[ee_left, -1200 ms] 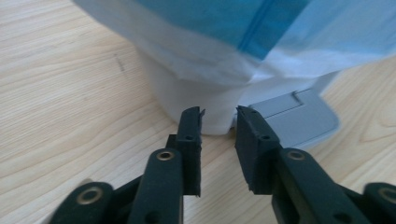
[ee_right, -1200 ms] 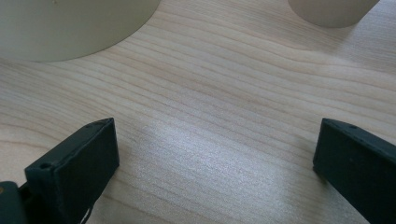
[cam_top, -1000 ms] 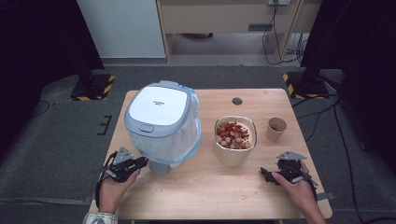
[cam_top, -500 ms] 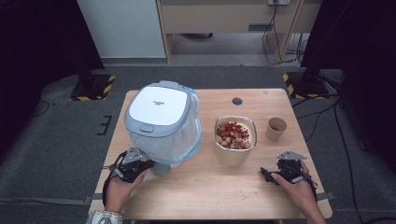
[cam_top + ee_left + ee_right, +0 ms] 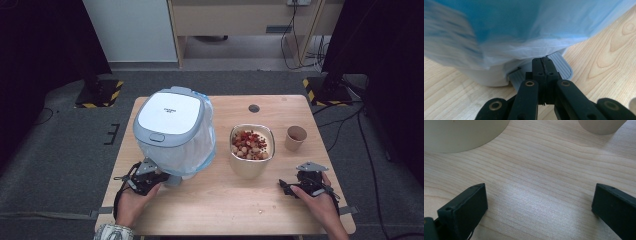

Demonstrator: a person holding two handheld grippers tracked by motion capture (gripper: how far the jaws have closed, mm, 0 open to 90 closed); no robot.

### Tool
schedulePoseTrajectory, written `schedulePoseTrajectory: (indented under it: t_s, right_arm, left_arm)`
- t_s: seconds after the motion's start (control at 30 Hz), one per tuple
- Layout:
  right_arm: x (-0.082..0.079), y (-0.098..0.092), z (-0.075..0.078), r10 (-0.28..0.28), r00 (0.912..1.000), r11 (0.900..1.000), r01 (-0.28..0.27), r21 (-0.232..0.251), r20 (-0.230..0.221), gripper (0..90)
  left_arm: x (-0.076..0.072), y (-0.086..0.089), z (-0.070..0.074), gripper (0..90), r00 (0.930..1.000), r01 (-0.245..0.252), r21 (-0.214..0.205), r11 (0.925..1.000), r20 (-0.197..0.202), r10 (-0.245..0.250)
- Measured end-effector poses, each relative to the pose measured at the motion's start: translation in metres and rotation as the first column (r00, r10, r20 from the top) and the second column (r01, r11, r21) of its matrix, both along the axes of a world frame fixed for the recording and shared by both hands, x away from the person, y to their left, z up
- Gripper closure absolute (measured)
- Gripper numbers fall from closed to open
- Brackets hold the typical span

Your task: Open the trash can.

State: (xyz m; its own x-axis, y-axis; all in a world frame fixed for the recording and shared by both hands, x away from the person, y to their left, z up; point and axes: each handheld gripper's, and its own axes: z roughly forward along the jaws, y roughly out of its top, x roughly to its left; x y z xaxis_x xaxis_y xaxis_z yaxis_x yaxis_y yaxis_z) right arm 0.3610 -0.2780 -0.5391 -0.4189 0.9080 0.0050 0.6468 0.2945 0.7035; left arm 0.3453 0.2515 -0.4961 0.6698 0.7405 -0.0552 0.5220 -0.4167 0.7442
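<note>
- High view: the left claw [image 5: 159,178] sits at the near foot of the lidded bin [image 5: 172,131] on the worktop [image 5: 225,210]'s left.
- Left gripper view: its jaws have just pressed together, empty, tips over the bin's pedal [image 5: 560,65].
- Right gripper view: the right claw [image 5: 539,202] gapes wide, empty.

The pedal bin [image 5: 174,132] is set on the table [image 5: 215,215] toward its left edge, its pedal [image 5: 172,180] turned to the near edge. The bowl [image 5: 251,156] is placed right of it at mid-table, and the cup [image 5: 295,138] beyond, near the right edge.
</note>
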Motion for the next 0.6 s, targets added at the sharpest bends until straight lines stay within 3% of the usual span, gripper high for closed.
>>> schedulePoseTrajectory:
  t_s: [0.27, 0.53, 0.6]
  right_arm:
    - [0.0000, 0.0000, 0.0000, 0.000, 1.0000, 1.0000, 0.000, 0.000, 0.000, 0.5]
    - [-0.0002, -0.0001, 0.0000, 0.001, 1.0000, 1.0000, -0.001, -0.002, 0.001, 0.5]
    - [-0.0006, 0.0000, 0.0001, 0.000, 1.0000, 1.0000, 0.000, -0.001, -0.002, 0.6]
  left_arm:
    - [0.0006, -0.0033, -0.0026, 89.8, 0.9996, 0.021, 0.018, 0.9996, -0.017, -0.021]
    - [0.0014, -0.0008, -0.0065, 90.0, 0.9990, -0.004, -0.019, 0.9998, -0.045, 0.004]
    - [0.0007, -0.0022, -0.0069, 90.0, 0.9992, -0.003, -0.006, 1.0000, -0.039, 0.003]
